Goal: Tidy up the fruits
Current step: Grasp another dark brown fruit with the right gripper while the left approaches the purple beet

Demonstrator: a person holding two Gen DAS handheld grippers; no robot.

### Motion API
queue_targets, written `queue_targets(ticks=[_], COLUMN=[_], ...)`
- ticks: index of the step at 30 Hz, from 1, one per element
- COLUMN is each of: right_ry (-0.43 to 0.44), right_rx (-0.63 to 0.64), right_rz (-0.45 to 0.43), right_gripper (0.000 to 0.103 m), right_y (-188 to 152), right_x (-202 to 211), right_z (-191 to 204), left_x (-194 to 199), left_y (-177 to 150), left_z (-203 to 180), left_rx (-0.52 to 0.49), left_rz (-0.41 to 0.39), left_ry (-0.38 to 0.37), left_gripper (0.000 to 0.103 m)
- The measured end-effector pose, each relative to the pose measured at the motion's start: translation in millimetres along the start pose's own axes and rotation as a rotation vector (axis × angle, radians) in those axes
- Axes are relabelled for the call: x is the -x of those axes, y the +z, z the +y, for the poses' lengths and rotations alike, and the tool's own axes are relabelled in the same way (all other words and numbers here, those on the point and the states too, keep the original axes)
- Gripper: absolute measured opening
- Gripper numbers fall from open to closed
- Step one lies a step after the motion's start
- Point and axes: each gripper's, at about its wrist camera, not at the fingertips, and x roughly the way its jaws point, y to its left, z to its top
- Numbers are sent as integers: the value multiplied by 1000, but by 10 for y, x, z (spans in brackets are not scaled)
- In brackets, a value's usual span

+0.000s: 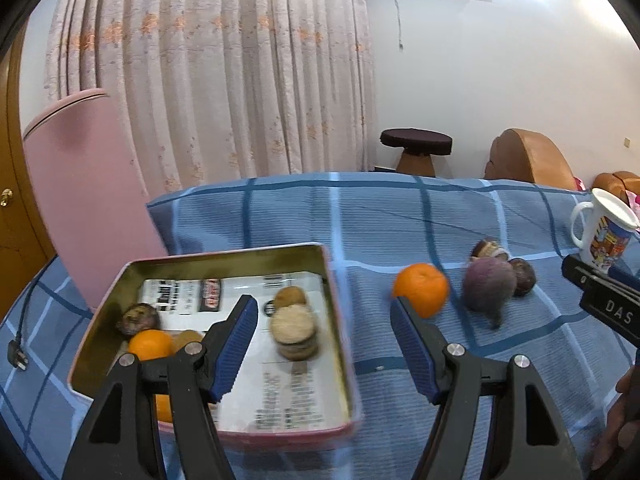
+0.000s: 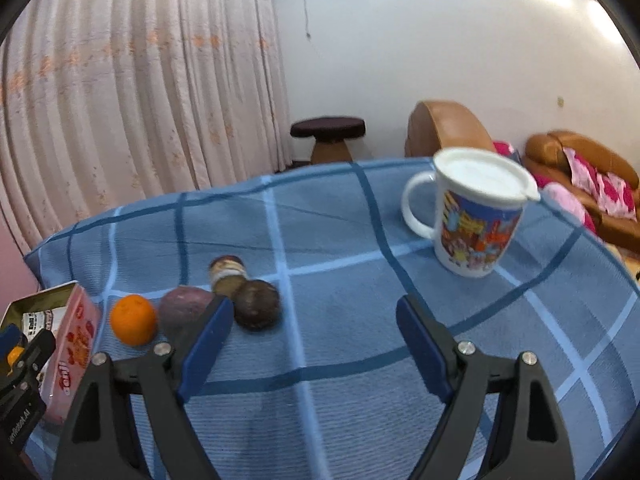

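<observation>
A metal tin [image 1: 120, 288] lies on the blue checked cloth, holding an orange [image 1: 150, 345], a dark passion fruit [image 1: 136, 319] and stacked biscuits [image 1: 294, 330]. To its right lie a loose orange [image 1: 420, 289], a purple fruit [image 1: 489, 288], a dark passion fruit [image 1: 524, 276] and a small jar on its side [image 1: 489, 249]. My left gripper [image 1: 324, 344] is open and empty, straddling the tin's right wall. My right gripper [image 2: 316, 340] is open and empty above the cloth, right of the orange [image 2: 133, 320], purple fruit [image 2: 184, 307], passion fruit [image 2: 256, 309] and jar [image 2: 227, 272].
A lidded white mug [image 2: 476, 220] with a colourful print stands at the table's far right. A pink cabinet [image 1: 88, 200] stands at the left behind the tin. A power plug [image 1: 18, 354] lies at the table's left edge. A stool [image 1: 416, 148] and sofas stand beyond the table.
</observation>
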Motion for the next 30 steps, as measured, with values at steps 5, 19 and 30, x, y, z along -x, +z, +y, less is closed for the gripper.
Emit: queue_targets(ticks=[5,19,30], right_ry=[57,204,172], right_rx=[-13,98,169], right_rz=[86,259,241], right_gripper=[71,61,38], right_y=[4,98,88], right_x=[-163,-672,-602], right_z=[-67,181,158], left_x=[-48,-196,-346], left_y=[23,73,108], left_z=[-227,-517,-584], left_rx=[-19,-24,16], left_rz=[21,85,131], left_ry=[-28,-84,-98], left_gripper=[70,70,70])
